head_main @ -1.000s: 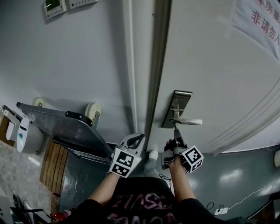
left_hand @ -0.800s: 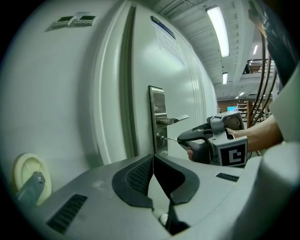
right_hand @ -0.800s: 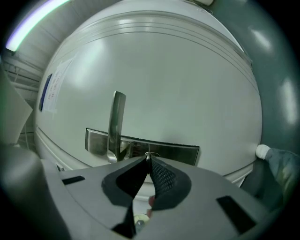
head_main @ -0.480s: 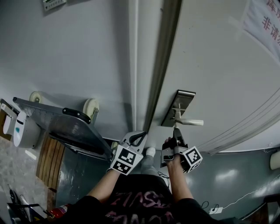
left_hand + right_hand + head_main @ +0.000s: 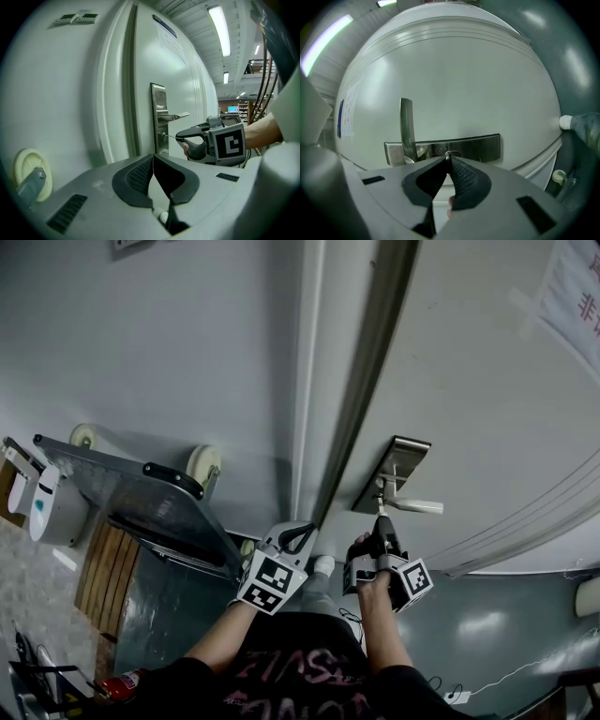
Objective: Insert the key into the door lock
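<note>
1. Right gripper (image 5: 447,160) pinches the key (image 5: 169,136), its tip at the lock (image 5: 159,101) keyhole.
2. Left gripper (image 5: 153,158) is closed on nothing, off beside the lock.
3. Risk — a tilted key could jam, or twist in the pinch.

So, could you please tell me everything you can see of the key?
The key is a thin, silvery metal shaft, held roughly level, its rear pinched in the shut right tool. Its tip meets the keyhole in the steel lock plate, below the lever handle; how deep it sits cannot be told.
</note>
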The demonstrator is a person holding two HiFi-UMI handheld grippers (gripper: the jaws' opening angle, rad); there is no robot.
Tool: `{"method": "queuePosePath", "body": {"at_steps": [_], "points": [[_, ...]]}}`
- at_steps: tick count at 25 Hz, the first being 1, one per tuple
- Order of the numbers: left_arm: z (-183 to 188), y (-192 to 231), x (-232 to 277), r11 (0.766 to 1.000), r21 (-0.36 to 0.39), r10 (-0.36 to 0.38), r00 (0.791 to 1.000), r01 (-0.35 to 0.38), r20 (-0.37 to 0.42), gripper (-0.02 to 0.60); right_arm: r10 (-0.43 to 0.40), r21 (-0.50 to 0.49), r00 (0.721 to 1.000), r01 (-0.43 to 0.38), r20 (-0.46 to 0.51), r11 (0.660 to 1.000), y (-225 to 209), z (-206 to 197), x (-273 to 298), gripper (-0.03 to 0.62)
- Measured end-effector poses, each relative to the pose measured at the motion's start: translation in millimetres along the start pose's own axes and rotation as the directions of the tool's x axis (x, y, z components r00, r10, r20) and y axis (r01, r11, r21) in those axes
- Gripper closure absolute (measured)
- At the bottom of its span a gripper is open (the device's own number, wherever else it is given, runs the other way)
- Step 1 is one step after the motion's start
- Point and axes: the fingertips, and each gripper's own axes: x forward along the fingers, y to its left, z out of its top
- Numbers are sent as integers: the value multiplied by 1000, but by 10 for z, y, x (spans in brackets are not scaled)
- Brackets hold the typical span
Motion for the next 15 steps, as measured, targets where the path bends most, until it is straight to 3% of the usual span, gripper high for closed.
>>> {"method": "queuePosePath", "body": {"at_steps": [15], "points": [[-72, 22, 34, 1000, -14, -3, 1000, 3, -20, 568, 0, -5, 1000, 0, -1, 1000, -1, -69, 127, 514]]}}
